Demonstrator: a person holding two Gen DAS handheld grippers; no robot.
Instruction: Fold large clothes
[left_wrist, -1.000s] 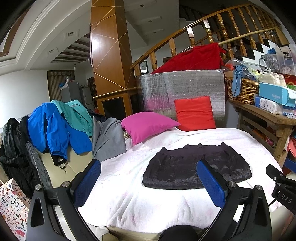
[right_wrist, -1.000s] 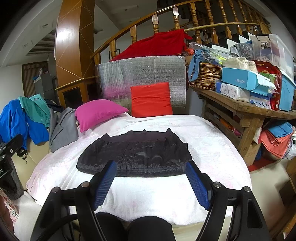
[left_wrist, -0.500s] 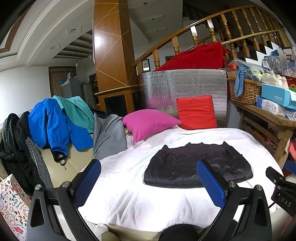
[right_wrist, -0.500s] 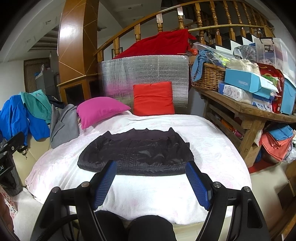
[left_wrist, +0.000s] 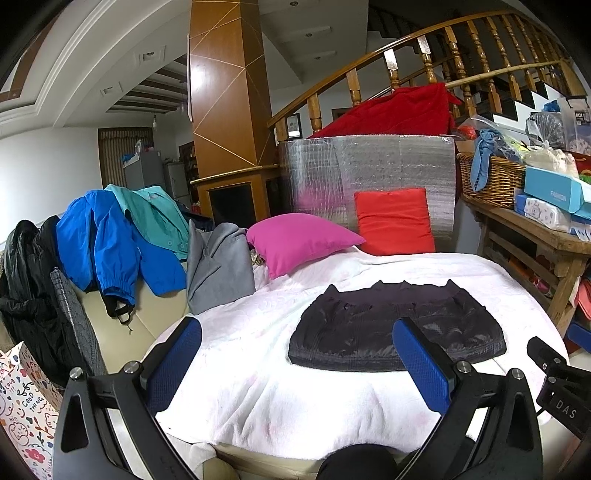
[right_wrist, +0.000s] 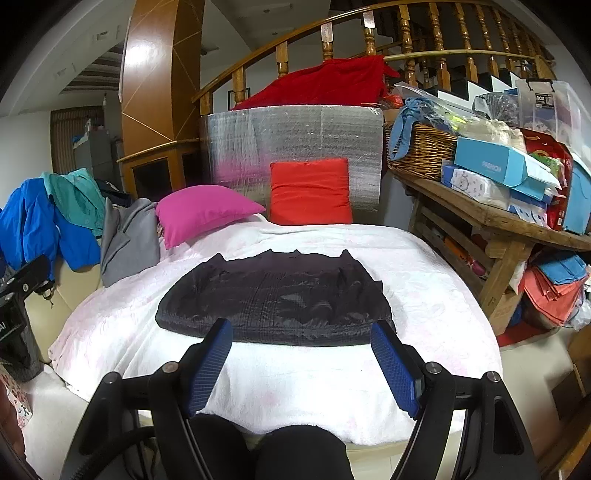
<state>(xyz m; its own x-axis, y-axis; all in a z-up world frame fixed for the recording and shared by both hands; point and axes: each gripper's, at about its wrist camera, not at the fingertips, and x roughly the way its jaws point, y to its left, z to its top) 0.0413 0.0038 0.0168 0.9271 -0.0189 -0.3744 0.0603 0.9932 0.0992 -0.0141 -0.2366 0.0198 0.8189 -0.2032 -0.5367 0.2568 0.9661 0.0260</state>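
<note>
The black jacket (right_wrist: 273, 299) lies flat on the bed (right_wrist: 424, 280), partly folded, its long axis running left to right across both views. It sits straight ahead of the right tongs (right_wrist: 301, 363), its near hem just beyond their tips, but ahead and off to the right of the left tongs (left_wrist: 297, 363). Both tongs stand apart, holding nothing. The right hand looks the nearer one for the next grab
</note>
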